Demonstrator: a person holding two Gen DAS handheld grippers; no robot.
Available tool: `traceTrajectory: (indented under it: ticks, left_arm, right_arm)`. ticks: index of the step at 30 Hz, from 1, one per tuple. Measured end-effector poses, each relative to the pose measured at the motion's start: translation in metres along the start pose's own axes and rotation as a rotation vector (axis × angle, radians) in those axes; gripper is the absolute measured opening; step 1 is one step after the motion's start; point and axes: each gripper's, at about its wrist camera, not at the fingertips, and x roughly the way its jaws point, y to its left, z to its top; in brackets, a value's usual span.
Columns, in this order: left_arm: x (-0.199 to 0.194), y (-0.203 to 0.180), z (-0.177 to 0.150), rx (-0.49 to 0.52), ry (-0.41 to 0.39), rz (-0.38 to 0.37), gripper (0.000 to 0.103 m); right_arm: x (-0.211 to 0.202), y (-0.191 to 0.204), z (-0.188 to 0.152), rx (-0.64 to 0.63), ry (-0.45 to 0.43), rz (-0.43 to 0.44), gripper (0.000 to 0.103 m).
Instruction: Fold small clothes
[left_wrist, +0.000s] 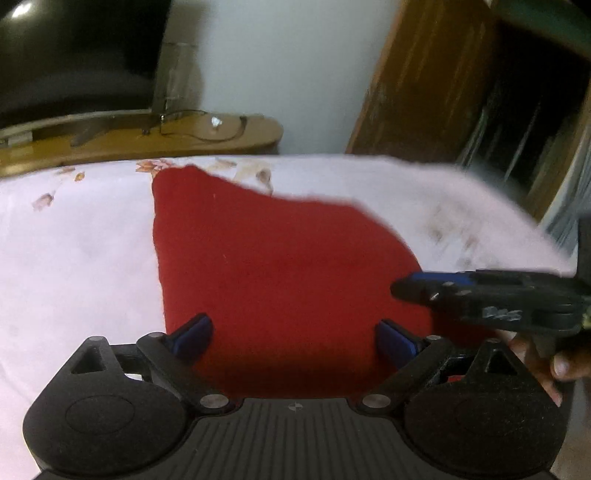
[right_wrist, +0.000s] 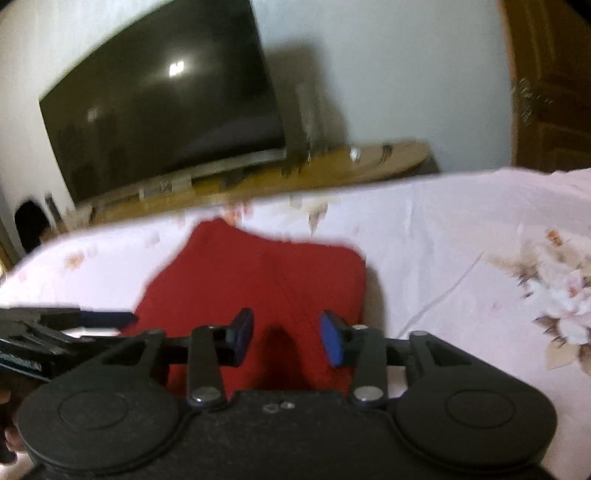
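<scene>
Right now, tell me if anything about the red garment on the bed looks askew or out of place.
The red garment lies on the floral bedsheet with its far edge uneven: one corner pokes up higher than the rest, so it is not squared. No tear or spill shows. Both pictures are blurred.

The small garment (left_wrist: 273, 266) is plain deep red, with no print. It lies on a bed sheet (right_wrist: 443, 236) of pale pink, scattered with beige and brown flowers. Both grippers are black, their fingers (right_wrist: 332, 343) padded in blue. The television (right_wrist: 159, 103) is black; its stand (left_wrist: 147, 140) is honey-brown wood.
</scene>
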Motion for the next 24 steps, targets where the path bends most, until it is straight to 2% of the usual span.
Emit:
traceTrajectory:
  ticks: [1, 3, 12, 14, 16, 18, 21, 24]
  left_arm:
    - [0.001, -0.005, 0.000, 0.025, 0.004, 0.012, 0.095]
    - [0.002, -0.008, -0.001, 0.051, 0.007, 0.023, 0.095]
    - [-0.005, -0.011, 0.003, 0.069, 0.001, 0.057, 0.095]
    - [-0.018, -0.010, 0.007, 0.060, -0.025, 0.091, 0.095]
    - [-0.034, -0.002, 0.009, 0.040, -0.083, 0.113, 0.095]
    - [-0.041, 0.018, 0.010, -0.023, -0.088, 0.103, 0.095]
    - [-0.038, 0.057, 0.006, -0.180, -0.050, 0.056, 0.095]
    - [-0.030, 0.095, -0.007, -0.381, -0.023, -0.095, 0.095]
  right_arm:
    - [0.012, 0.000, -0.006, -0.017, 0.058, -0.018, 0.027]
    - [0.013, -0.002, -0.013, -0.017, 0.033, -0.007, 0.027]
    - [0.009, 0.000, -0.011, -0.040, 0.040, -0.004, 0.030]
    - [0.004, 0.001, -0.008, -0.035, 0.035, -0.006, 0.035]
    - [-0.007, 0.000, -0.004, -0.019, 0.004, 0.010, 0.054]
    - [-0.018, -0.004, -0.002, 0.003, -0.031, 0.021, 0.062]
    - [-0.025, -0.029, -0.002, 0.124, -0.035, 0.061, 0.062]
    - [-0.024, -0.061, -0.005, 0.275, -0.005, 0.092, 0.061]
